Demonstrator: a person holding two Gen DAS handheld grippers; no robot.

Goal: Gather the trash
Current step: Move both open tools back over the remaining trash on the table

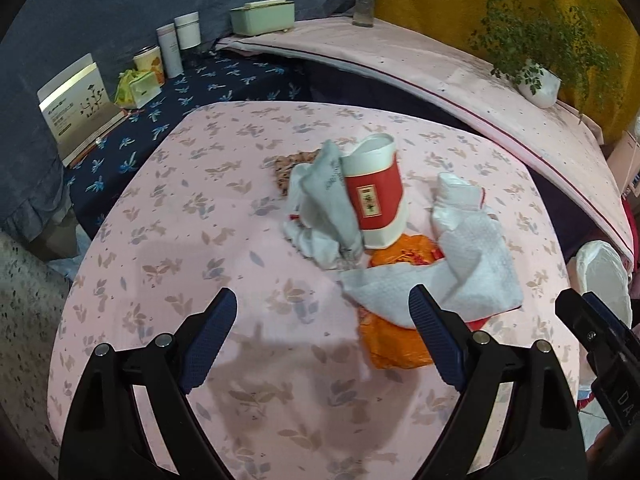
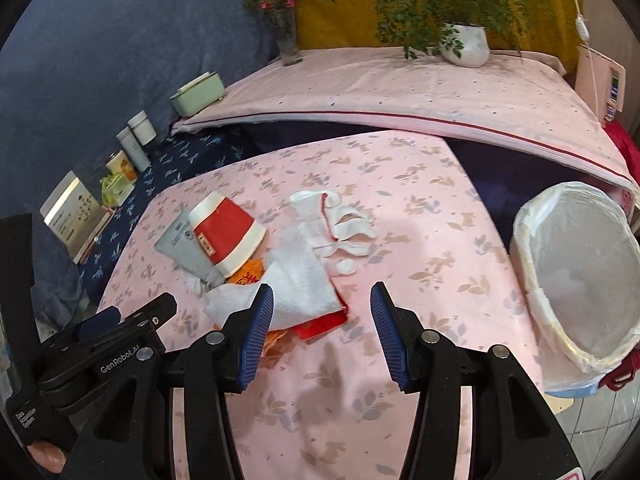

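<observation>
Left gripper [image 1: 323, 316]: fingers wide apart, holding nothing, above the pink cloth just short of the trash pile; its right finger overlaps the napkin's near edge in the left wrist view.
Right gripper [image 2: 322, 312]: fingers apart, empty, just beside the napkin's near corner; also seen at the right edge of the left view.
Table [image 1: 180, 240]: covered with a pink leaf-print cloth.
Cup [image 1: 374, 196]: red and white paper cup, tipped over, resting on the pile at mid-table.
Grey pouch [image 1: 326, 188]: leaning against the cup's left side.
Napkin [image 1: 472, 268]: white, crumpled, draped over an orange wrapper [image 1: 394, 346] in front of the cup.
Glove [image 2: 344, 224]: white, just right of the cup.
Bin [image 2: 576, 272]: white-lined, open, at the table's right edge, well apart from the pile.
Background: potted plant [image 2: 466, 42], flower vase [image 2: 288, 38], green box [image 2: 196, 94] and jars [image 1: 178, 42] on the far surfaces.
</observation>
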